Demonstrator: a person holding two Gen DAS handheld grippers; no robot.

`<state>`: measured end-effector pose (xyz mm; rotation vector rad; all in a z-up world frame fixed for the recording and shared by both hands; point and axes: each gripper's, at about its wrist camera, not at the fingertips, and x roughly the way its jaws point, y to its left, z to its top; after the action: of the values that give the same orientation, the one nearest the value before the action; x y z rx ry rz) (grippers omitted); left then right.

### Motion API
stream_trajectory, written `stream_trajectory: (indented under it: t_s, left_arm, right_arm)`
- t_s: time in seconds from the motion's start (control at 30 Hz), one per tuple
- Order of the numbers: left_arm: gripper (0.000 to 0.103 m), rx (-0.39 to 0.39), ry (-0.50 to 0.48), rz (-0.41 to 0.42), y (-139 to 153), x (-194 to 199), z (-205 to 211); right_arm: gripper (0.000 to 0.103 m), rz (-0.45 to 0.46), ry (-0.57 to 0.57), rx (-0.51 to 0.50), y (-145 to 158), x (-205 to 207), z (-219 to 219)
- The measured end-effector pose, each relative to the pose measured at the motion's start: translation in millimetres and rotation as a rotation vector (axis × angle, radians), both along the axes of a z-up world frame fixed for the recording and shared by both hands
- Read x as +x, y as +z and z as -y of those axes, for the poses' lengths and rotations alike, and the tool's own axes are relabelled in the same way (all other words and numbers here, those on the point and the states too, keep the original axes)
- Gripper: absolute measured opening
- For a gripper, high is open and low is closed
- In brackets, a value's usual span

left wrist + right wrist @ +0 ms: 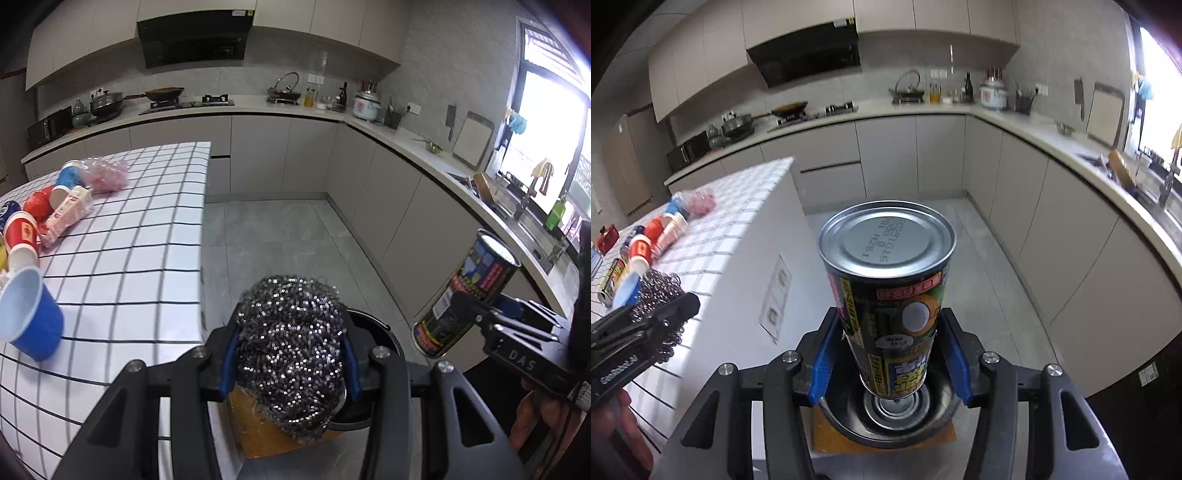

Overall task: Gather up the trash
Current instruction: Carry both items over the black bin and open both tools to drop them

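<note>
A kitchen with pale grey tiled walls and a grey tiled floor. Beige cabinets run in an L beneath a light countertop. Above the hob hangs a black range hood. Right of it, a bright window floods daylight in.

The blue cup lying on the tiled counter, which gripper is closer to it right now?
Left. The left gripper, shut on a steel wool scrubber, is at the counter edge beside the blue cup. The right gripper, holding a can, is farther off over the floor.
</note>
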<state>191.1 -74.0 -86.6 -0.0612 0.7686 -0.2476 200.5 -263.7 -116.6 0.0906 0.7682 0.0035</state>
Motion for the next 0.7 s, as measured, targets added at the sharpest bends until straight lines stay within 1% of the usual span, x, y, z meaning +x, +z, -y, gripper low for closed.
stream_trajectory:
  t_s: [0.13,0.27,0.3,0.33,0.37,0.4,0.43,0.47,0.57,0.67,0.7]
  left_arm:
    - [0.046,0.001,0.055,-0.024,-12,-1,17]
    - [0.046,0.005,0.121,-0.050,-38,2,29]
    - [0.046,-0.001,0.132,-0.061,-47,4,33]
    - [0.046,-0.009,0.141,-0.068,-54,7,37]
    - [0.046,-0.016,0.151,-0.084,-66,9,41]
    - [0.046,-0.015,0.157,-0.089,-75,9,46]
    - [0.046,-0.016,0.162,-0.090,-80,8,50]
    - [0.046,-0.021,0.167,-0.102,-88,6,54]
    - [0.046,-0.034,0.175,-0.133,-101,2,64]
    - [0.047,-0.036,0.166,-0.150,-111,5,82]
    - [0.050,-0.044,0.165,-0.149,-114,6,87]
  right_arm:
    - [0.055,-0.048,0.062,0.021,-26,12,21]
    - [0.055,-0.082,0.142,0.036,-54,27,30]
    - [0.056,-0.085,0.187,0.038,-64,32,31]
    - [0.070,-0.110,0.210,0.002,-78,39,31]
    - [0.080,-0.130,0.196,-0.035,-87,43,34]
    - [0.080,-0.118,0.184,-0.047,-93,44,41]
    - [0.080,-0.089,0.191,-0.022,-94,44,51]
    - [0.080,-0.073,0.173,-0.012,-95,43,61]
    - [0.080,-0.070,0.107,0.013,-100,42,95]
    - [0.080,-0.070,0.095,-0.001,-100,42,105]
    - [0.080,-0.067,0.088,-0.012,-101,41,106]
